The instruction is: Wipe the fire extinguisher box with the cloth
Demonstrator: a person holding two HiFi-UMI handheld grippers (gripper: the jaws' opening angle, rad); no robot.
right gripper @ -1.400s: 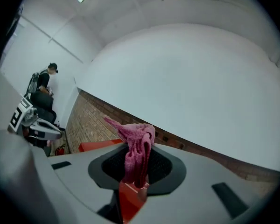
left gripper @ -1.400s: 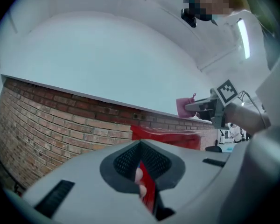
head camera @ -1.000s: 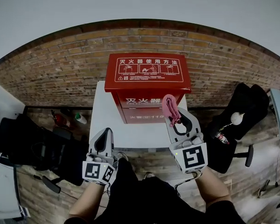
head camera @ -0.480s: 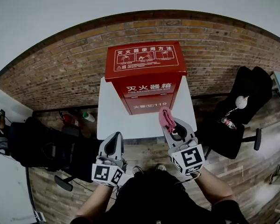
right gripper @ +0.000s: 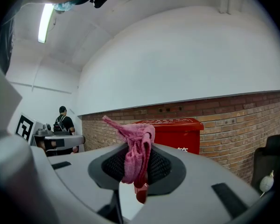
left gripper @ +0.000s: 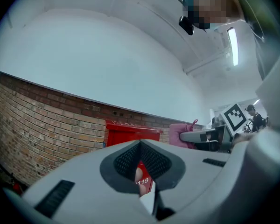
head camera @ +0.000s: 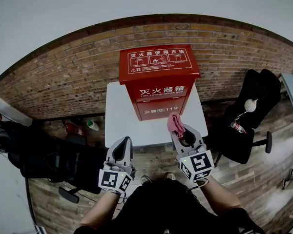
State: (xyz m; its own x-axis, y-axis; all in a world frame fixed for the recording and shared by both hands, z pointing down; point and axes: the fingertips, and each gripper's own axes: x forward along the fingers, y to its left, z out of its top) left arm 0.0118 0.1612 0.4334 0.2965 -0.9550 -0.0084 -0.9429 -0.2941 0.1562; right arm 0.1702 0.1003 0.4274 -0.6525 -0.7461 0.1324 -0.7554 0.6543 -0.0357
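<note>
A red fire extinguisher box (head camera: pixel 158 82) with white print stands at the back of a small white table (head camera: pixel 118 126), against a brick wall. It also shows ahead in the left gripper view, fire extinguisher box (left gripper: pixel 123 134), and in the right gripper view, fire extinguisher box (right gripper: pixel 177 133). My right gripper (head camera: pixel 178 127) is shut on a pink cloth (head camera: pixel 175 123), which sticks up from the jaws, cloth (right gripper: pixel 136 150), in front of the box's lower right. My left gripper (head camera: pixel 125 143) is shut and holds nothing, at the table's near edge.
A brick wall (head camera: pixel 63 77) runs behind the table. Black office chairs stand on both sides, chair (head camera: pixel 249 126) at right and chair (head camera: pixel 44 155) at left. A small red extinguisher (head camera: pixel 74 128) and a bottle (head camera: pixel 92 125) lie on the wooden floor left of the table.
The right gripper with the cloth has come down and back from the box front toward the table's near edge. The head view has shifted; the left gripper keeps its pose.
</note>
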